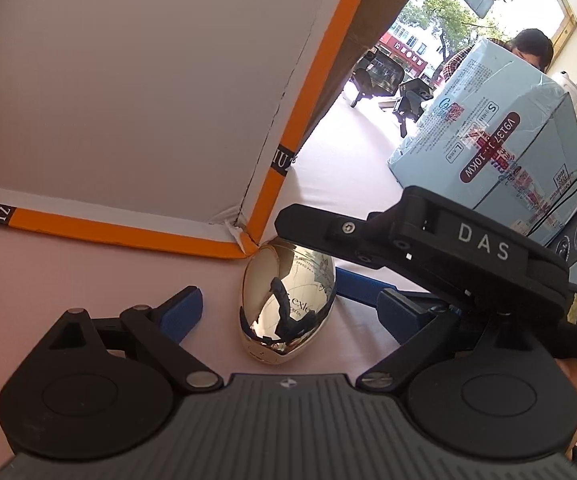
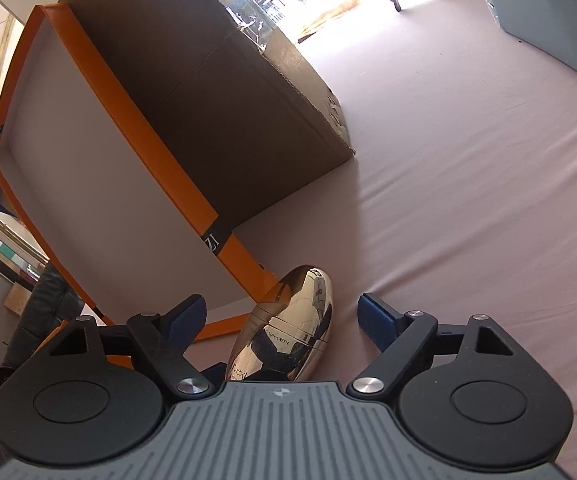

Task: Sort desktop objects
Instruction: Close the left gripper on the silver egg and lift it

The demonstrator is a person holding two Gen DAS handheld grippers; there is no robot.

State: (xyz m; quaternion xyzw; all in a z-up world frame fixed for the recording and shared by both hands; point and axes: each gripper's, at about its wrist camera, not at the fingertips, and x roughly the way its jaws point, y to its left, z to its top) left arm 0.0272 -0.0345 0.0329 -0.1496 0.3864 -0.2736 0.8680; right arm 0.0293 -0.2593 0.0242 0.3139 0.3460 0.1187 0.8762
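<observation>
- A gold, mirror-finished egg-shaped sunscreen case (image 1: 288, 304) lies on its side on the pink-covered table (image 1: 336, 168), just beside the near corner of an orange-rimmed shallow box (image 1: 272, 184) with a white inside.
- The left hand-held gripper (image 1: 288, 308) is spread wide, its 2 blue-padded fingers on either side of the case and touching nothing; the left pad (image 1: 182, 312) sits well clear of the shell.
- The right hand-held gripper (image 2: 282, 314) is also wide open, with the case (image 2: 288, 332) between its fingers and close to the camera body; neither pad appears to be in contact.
- In the left view the right tool's black body crosses above the case, so both tools crowd the same object.
- The orange box looks like the sorting destination; it holds nothing that can be seen.
- Judgement: the case is being framed for a pickup, with a wide opening suiting its rounded width.
- A polished curved shell is likely to slip, so a grip across its broadest middle seems wise.
- A brown carton (image 2: 248, 120) stands behind the orange box, and a pale blue carton (image 1: 500, 136) stands farther back.
</observation>
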